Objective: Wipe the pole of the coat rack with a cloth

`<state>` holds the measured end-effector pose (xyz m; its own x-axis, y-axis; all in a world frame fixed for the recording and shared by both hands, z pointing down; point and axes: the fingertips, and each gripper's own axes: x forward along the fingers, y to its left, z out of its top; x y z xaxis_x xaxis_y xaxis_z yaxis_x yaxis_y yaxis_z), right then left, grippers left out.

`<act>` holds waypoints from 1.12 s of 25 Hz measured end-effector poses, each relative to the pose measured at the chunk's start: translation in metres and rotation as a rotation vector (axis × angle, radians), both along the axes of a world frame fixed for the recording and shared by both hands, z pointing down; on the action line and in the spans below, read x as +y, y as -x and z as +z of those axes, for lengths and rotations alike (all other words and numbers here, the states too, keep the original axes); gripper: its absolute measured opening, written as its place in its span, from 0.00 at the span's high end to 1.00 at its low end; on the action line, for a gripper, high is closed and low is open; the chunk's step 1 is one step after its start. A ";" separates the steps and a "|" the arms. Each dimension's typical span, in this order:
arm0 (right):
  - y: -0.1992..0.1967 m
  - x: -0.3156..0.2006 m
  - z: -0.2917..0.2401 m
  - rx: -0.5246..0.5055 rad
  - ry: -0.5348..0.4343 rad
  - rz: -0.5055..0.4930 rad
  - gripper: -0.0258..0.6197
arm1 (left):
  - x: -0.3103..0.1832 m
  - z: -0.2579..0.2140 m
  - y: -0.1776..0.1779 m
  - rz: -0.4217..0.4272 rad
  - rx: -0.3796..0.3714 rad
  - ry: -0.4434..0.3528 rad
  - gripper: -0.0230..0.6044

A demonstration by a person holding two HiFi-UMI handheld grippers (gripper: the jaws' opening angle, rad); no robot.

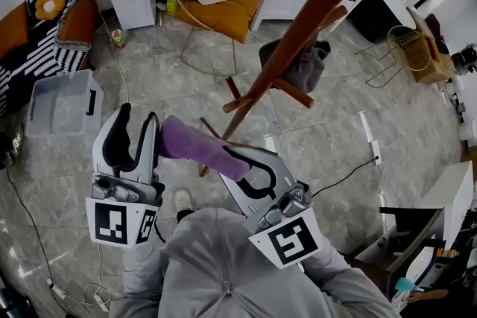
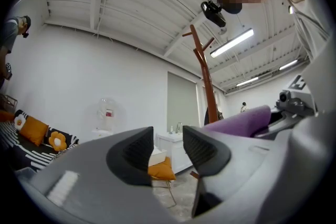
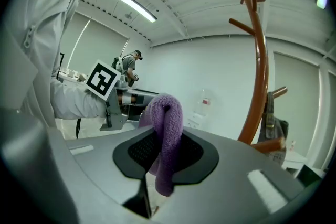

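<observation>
The right tongs (image 1: pixel 240 160) are clenched on a purple cloth (image 1: pixel 190 144). In the right gripper view the cloth (image 3: pixel 165 136) is folded into a thick loop. It is pinched between the two dark pads, rising above them and hanging down below. In the head view its free end points toward 10 o'clock, just beside the tip of the left tongs (image 1: pixel 138 123).

The left tongs are released. Their own view shows the two pads a little apart, with only the room showing in the gap at (image 2: pixel 170 152).

The coat rack's brown wooden pole (image 1: pixel 313 18) runs in the head view from 1 o'clock down to its spread feet near the centre of the picture. There the cloth lies at 9 o'clock of the feet. In the right gripper view the pole (image 3: pixel 260 76) stands at 3 o'clock of the cloth, with open space between them.

A grey garment (image 1: pixel 302 67) hangs on the rack. On the tiled floor (image 1: pixel 328 138) a wire chair with an orange cushion (image 1: pixel 223 11) stands at 12 o'clock, and a clear storage bin (image 1: pixel 59 104) sits at 9 o'clock.
</observation>
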<state>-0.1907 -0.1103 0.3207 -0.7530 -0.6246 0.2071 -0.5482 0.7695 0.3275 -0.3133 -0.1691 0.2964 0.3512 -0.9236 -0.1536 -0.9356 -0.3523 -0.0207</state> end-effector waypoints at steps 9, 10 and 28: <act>-0.078 -0.007 -0.087 0.010 -0.273 0.137 0.87 | -0.002 -0.001 -0.022 0.035 0.009 -0.008 0.67; -0.089 -0.007 -0.099 0.012 -0.322 0.168 0.87 | -0.003 -0.002 -0.025 0.039 0.008 -0.011 0.67; -0.121 -0.092 -0.069 0.557 -0.417 -0.100 0.87 | -0.009 0.000 -0.051 0.067 0.012 -0.007 0.67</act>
<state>-0.0700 -0.2018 0.2519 -0.6624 -0.6688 0.3375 -0.1458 0.5570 0.8176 -0.2625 -0.1778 0.2960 0.4108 -0.8968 -0.1643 -0.9100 -0.4145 -0.0126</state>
